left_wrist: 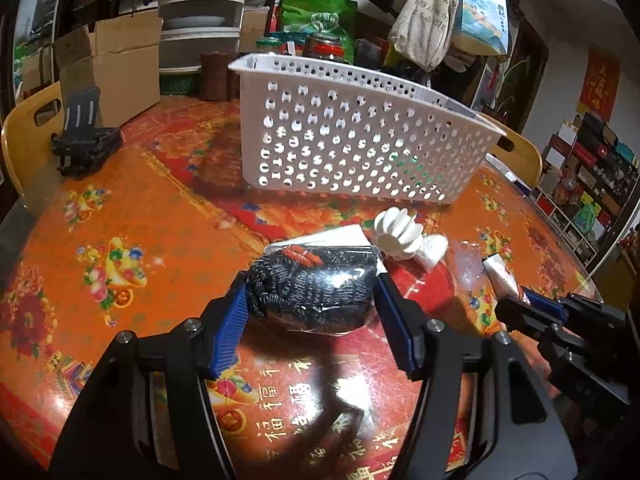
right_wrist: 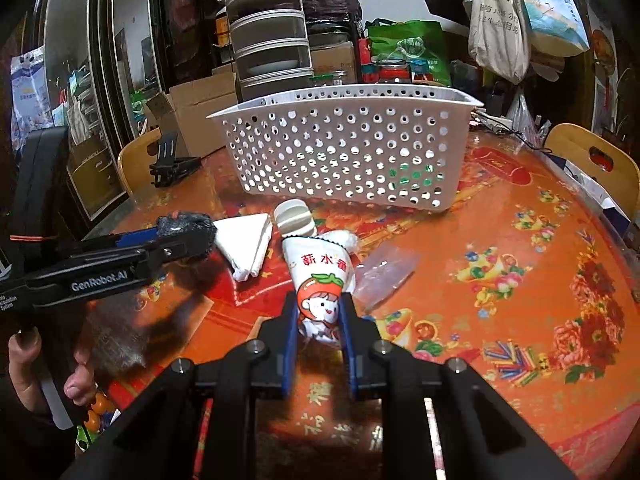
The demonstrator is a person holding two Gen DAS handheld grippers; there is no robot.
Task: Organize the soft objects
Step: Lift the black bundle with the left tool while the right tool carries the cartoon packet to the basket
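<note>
A black knitted bundle [left_wrist: 312, 292] wrapped in clear film sits between the blue pads of my left gripper [left_wrist: 310, 312], which is shut on it just above the tablecloth. The right wrist view shows that same bundle [right_wrist: 188, 222] at the left gripper's tip. My right gripper [right_wrist: 318, 320] is shut on the lower end of a soft white tube [right_wrist: 320, 276] printed with a cartoon strawberry girl. Its ribbed white cap [right_wrist: 294, 216] points toward the white perforated basket [right_wrist: 344, 148]. From the left wrist view, the cap [left_wrist: 398, 238] and the right gripper [left_wrist: 532, 300] lie to the right.
A folded white cloth [right_wrist: 248, 244] and a clear plastic bag [right_wrist: 384, 276] lie on the red-orange tablecloth in front of the basket [left_wrist: 352, 140]. A black folding stand [left_wrist: 84, 136] and a cardboard box [left_wrist: 120, 60] stand at the back left. Wooden chair backs [right_wrist: 592, 160] flank the table.
</note>
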